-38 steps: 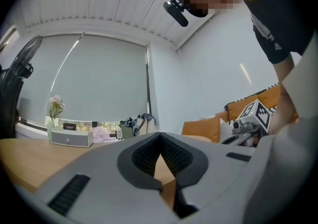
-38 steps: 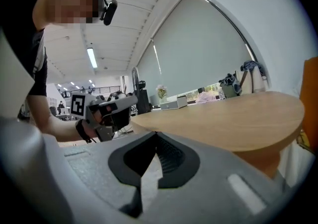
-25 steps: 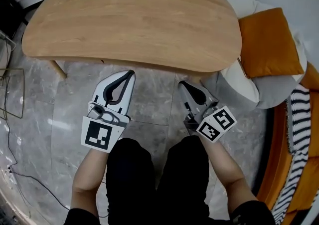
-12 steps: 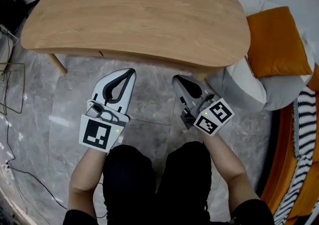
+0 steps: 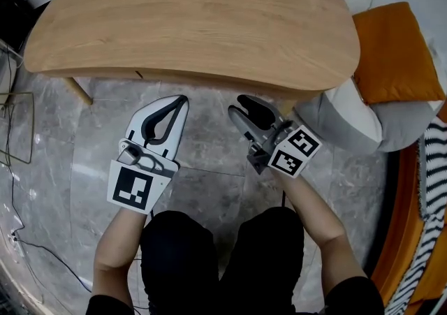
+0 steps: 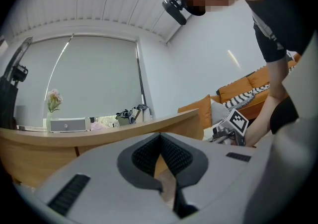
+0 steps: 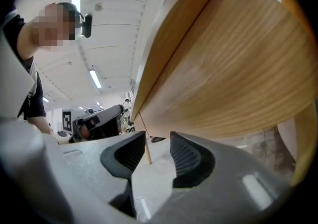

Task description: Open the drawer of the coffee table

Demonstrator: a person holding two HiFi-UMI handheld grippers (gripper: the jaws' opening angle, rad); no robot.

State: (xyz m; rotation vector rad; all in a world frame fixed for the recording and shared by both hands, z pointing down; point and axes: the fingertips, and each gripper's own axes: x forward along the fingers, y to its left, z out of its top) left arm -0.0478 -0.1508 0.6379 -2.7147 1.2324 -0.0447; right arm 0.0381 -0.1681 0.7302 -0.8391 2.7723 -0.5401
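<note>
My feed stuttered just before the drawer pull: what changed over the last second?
The right hand-held gripper has shifted left in the head view, closer to the near edge of the coffee table, and has rolled. Its jaws, shut earlier, are opening with nothing between them. The left hand-held gripper stays shut and roughly where it was. Neither grips anything.

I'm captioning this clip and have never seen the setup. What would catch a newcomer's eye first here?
The long, rounded wooden coffee table fills the top of the head view. In front of its near edge are two hand-held tools: the left tongs are shut, and the right tongs are opening with nothing between them. An orange cushion lies at the right.
</note>
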